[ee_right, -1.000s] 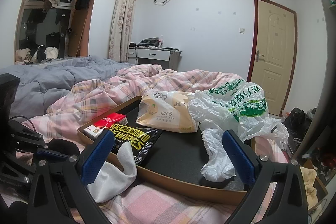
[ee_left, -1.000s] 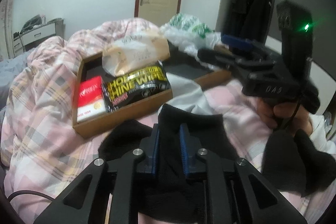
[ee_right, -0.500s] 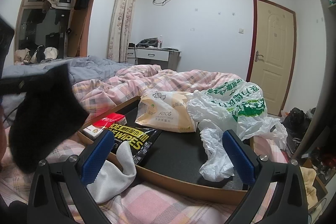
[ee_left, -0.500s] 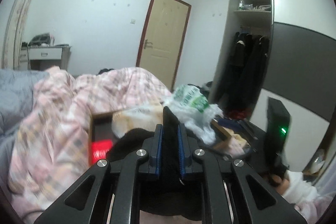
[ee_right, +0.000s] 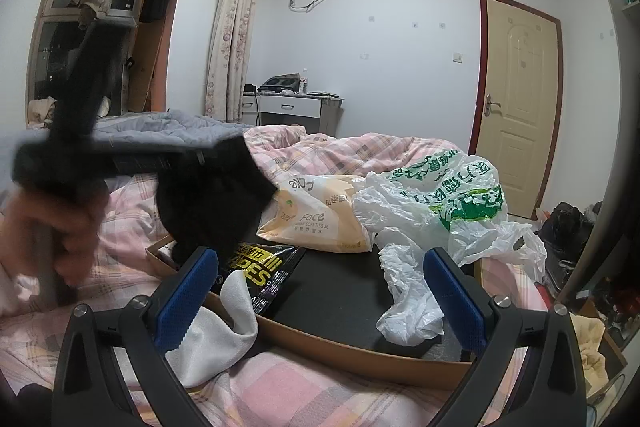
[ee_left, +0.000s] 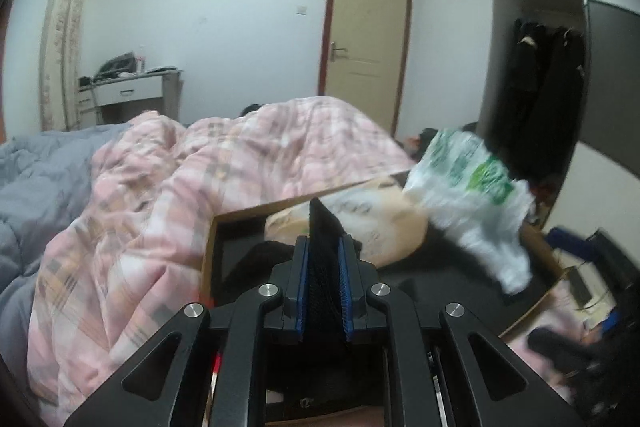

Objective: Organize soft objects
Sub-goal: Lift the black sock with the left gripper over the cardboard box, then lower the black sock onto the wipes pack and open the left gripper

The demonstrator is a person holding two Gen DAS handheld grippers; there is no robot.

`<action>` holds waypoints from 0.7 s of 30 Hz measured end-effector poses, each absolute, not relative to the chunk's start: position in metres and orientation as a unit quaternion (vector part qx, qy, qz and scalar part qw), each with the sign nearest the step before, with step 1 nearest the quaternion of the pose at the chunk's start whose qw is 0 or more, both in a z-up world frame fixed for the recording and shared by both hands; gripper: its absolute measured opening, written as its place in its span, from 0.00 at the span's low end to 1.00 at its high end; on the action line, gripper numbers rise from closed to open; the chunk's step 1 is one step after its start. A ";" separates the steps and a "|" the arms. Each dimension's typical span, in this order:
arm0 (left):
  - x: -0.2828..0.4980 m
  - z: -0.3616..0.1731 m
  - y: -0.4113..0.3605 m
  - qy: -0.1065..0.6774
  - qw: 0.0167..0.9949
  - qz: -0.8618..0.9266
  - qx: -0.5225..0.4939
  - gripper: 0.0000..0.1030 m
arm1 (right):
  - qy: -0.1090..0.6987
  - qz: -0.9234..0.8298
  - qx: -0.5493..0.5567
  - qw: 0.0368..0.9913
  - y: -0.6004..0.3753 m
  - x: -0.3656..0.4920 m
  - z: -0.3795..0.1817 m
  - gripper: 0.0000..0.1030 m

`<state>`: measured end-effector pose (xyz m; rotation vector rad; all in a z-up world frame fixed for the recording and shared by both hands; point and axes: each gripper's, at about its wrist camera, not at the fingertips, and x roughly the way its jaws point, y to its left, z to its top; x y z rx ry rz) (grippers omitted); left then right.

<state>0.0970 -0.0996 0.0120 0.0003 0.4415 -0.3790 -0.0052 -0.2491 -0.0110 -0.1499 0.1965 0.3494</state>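
A pink quilt (ee_right: pixel 328 155) is spread under the tray (ee_right: pixel 360 343). The black sock (ee_left: pixel 322 227) is pinched tight in the left gripper (ee_left: pixel 323 291), held up over the tray's near corner by a raised hand (ee_right: pixel 60 223). The right gripper (ee_right: pixel 320 291) is kept low and level, jaws wide, nothing in them, a white sock (ee_right: pixel 216 331) draped right below.

One black sock (ee_right: pixel 216 203), one white sock (ee_right: pixel 216 323), one tray (ee_right: pixel 360 351), three packets, possibly more hidden.
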 end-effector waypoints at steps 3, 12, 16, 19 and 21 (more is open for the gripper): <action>0.092 0.006 -0.098 0.211 0.962 -0.175 0.002 0.09 | 0.098 0.173 -0.075 0.977 -0.249 -0.005 -0.011 0.99; 0.080 0.009 -0.083 0.198 0.968 -0.154 -0.008 0.10 | 0.098 0.173 -0.076 0.977 -0.248 -0.005 -0.011 0.99; 0.076 0.008 -0.073 0.194 0.970 -0.145 -0.024 0.10 | 0.096 0.172 -0.077 0.977 -0.248 -0.006 -0.012 0.99; 0.080 0.001 -0.068 0.209 0.968 -0.136 -0.034 0.10 | 0.096 0.173 -0.077 0.977 -0.248 -0.005 -0.012 0.99; 0.087 -0.006 -0.067 0.230 0.966 -0.112 -0.032 0.10 | 0.097 0.172 -0.077 0.977 -0.247 -0.005 -0.012 0.99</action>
